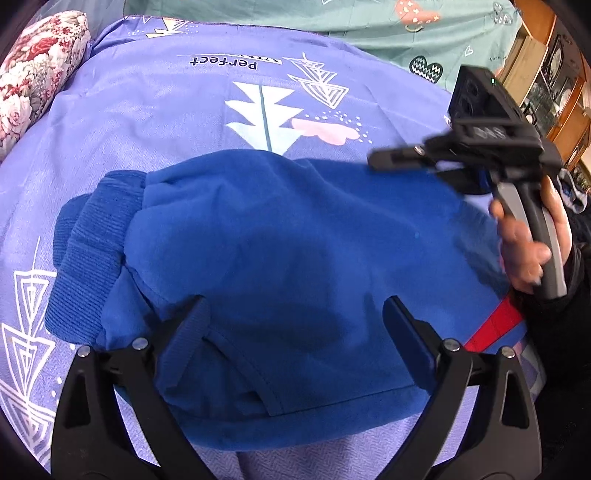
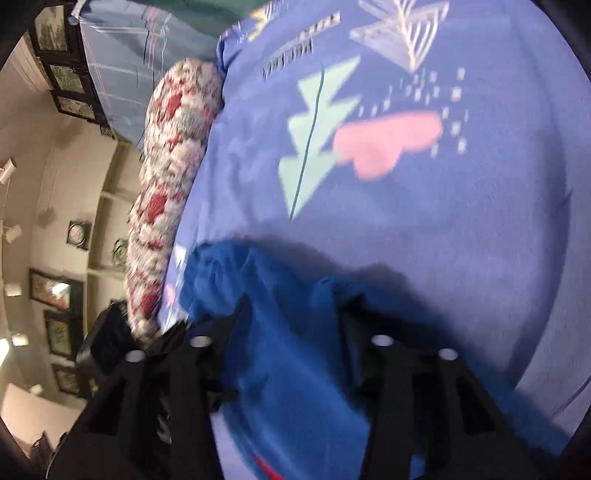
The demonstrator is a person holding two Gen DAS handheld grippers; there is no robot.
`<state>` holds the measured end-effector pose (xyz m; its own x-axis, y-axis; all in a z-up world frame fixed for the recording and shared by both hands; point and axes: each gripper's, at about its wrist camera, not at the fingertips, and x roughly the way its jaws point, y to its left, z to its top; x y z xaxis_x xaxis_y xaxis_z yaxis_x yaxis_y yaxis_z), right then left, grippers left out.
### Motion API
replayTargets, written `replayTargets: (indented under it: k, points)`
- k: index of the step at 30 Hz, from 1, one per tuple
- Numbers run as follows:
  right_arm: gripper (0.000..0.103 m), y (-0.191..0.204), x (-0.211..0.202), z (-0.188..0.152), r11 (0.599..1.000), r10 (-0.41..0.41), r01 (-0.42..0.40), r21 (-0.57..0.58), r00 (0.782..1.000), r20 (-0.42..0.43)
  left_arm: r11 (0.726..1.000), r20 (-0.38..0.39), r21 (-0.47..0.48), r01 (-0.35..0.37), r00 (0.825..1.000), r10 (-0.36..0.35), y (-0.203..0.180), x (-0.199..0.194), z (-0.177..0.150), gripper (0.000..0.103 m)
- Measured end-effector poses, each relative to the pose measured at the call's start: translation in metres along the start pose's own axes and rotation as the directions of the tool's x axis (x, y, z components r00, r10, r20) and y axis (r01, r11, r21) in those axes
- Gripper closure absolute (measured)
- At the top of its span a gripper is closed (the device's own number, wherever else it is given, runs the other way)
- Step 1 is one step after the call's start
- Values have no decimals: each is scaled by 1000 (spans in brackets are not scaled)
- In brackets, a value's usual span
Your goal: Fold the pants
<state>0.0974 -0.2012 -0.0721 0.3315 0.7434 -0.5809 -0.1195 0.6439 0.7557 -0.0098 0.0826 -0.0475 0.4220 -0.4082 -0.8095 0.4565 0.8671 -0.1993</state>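
Note:
Blue fleece pants [image 1: 288,240] lie folded into a compact bundle on the purple printed bedsheet [image 1: 147,122], ribbed cuffs [image 1: 92,251] at the left, a red stripe [image 1: 495,325] at the right. My left gripper [image 1: 295,314] is open, its fingers spread over the near edge of the bundle, holding nothing. My right gripper [image 1: 373,158] hangs above the bundle's right side in a hand. In the blurred right wrist view its fingers [image 2: 291,306] stand apart over the blue fleece [image 2: 288,369], holding nothing.
A floral pillow [image 1: 33,77] lies at the sheet's left edge, also in the right wrist view [image 2: 170,184]. A green printed sheet [image 1: 369,26] lies beyond. Wooden cabinets [image 1: 554,85] stand at the far right.

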Motion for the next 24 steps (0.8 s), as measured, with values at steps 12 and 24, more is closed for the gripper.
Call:
replayTargets:
  k: [12,24]
  points:
    - [71,-48,-53,16,984,-161,143,109,969,189,1000,-24,15,-23,999,23,-4,4,-1,7]
    - [78,-14,-8,-18,984,-178,178,-15,984,6,987,-70,93,-131,988,138,-17,3,-14,6]
